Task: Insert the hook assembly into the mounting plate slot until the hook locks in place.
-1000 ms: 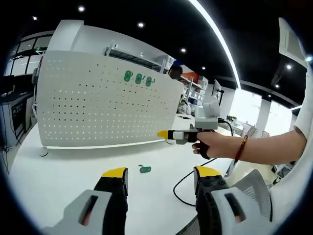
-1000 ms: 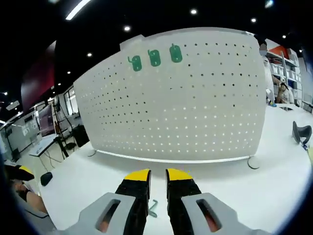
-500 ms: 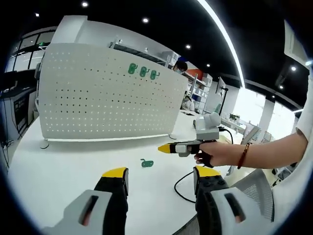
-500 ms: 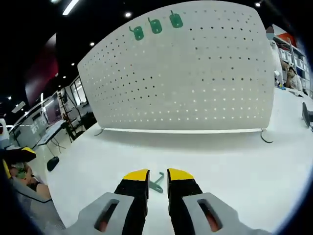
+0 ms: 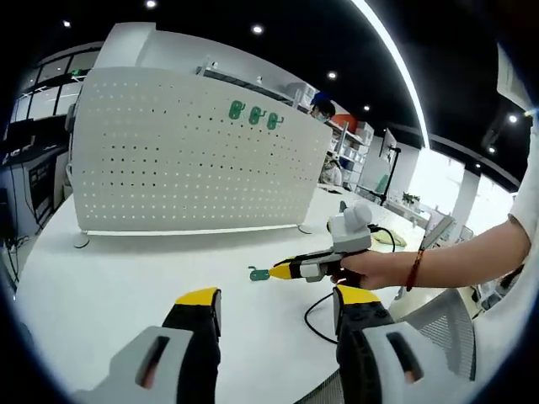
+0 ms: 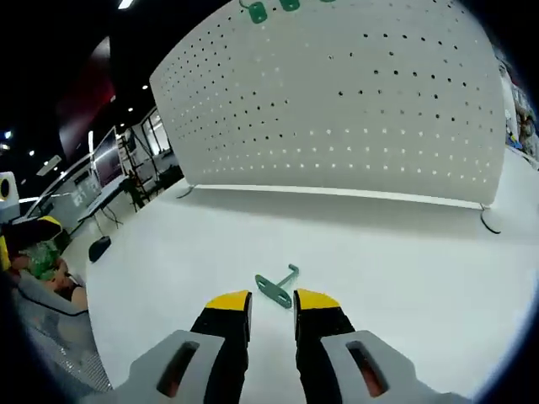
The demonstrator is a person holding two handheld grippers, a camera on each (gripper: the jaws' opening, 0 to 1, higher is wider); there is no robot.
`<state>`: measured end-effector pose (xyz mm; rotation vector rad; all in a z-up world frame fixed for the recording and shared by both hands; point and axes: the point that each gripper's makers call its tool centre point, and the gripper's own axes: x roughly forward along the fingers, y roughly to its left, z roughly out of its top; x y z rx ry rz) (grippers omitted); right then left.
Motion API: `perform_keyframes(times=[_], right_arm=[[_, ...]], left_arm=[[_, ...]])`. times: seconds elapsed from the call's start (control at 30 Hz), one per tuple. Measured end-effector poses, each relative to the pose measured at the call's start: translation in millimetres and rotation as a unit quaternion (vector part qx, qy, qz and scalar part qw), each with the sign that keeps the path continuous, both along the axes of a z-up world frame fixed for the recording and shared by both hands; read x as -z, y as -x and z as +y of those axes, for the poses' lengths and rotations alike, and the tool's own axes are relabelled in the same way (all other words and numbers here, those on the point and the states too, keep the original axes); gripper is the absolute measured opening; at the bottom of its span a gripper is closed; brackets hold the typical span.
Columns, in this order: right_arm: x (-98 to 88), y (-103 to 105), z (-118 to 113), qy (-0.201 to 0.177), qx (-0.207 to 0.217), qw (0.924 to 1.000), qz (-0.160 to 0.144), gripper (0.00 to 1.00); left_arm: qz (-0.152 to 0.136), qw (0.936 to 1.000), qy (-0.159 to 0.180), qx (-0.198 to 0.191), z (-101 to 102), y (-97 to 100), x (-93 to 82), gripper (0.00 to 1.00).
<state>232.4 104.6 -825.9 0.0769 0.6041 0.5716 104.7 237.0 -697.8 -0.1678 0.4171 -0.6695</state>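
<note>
The right hand-held gripper (image 6: pixel 271 305) hangs low over the white tabletop (image 6: pixel 404 252) with its jaws parted by a narrow gap and nothing between them. The green hook assembly (image 6: pixel 277 285) lies flat on the tabletop directly ahead of the yellow jaw tips, just beyond the gap and not yet inside it. In the right gripper view its long axis runs obliquely across the jaw line: the flat oval plate end lies nearer the left jaw, and the thin hooked stem points away toward the upper right. The left gripper view shows the same relation from the side, with the right hand-held gripper's yellow tips (image 5: pixel 280 271) just beside the hook assembly (image 5: pixel 258 273). The left hand-held gripper (image 5: pixel 278 301) stands well apart from the part, jaws spread wide and empty, so the right hand-held gripper is the nearer tool for the pick. The perforated mounting plate (image 6: pixel 354 101) stands upright beyond, well apart from the part, with other green hooks (image 5: pixel 255 115) already seated near its top edge. The coming move likely requires a short forward advance and a slight roll to straddle the plate end.
</note>
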Motion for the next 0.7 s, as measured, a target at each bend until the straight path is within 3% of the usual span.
perform_keyframes(times=[0.4, 0.7], right_arm=[[8.5, -12.3, 2.8, 0.002, -0.014, 0.9999, 0.006, 0.18], [12.4, 0.4, 22.4, 0.006, -0.056, 0.9983, 0.012, 0.16]], left_arm=[[0.012, 0.9999, -0.007, 0.0, -5.4, -5.0, 9.2, 0.55], [0.019, 0.9998, -0.008, -0.006, 1.4, -6.3, 14.2, 0.55]])
